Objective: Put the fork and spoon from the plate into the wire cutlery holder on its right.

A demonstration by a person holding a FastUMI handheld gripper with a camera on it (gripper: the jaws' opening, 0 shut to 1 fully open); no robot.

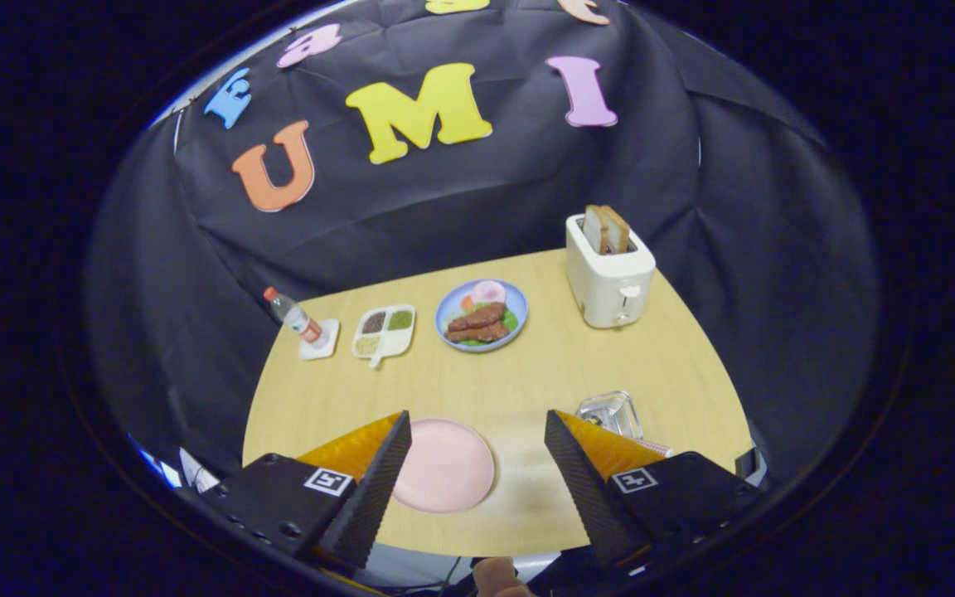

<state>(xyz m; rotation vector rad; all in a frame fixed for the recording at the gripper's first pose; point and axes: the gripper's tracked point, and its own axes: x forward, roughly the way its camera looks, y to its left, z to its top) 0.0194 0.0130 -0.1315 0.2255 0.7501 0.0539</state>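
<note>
A pink plate (444,464) lies on the wooden table (527,373) near its front edge, partly behind my left finger (374,489); the part of it I see is bare. The wire cutlery holder (608,412) stands to the plate's right, its lower half hidden by my right finger (589,489). A thin pink-and-white strip (656,448) pokes out beside the holder; I cannot tell what it is. My gripper (477,419) hangs above the table's front, open wide, nothing between its fingers.
A white toaster (610,282) with bread slices stands at the back right. A blue plate of food (482,317), a white divided dish (385,332) and a bottle (293,317) on a white coaster line the far edge. A person's fingertip (498,576) shows below.
</note>
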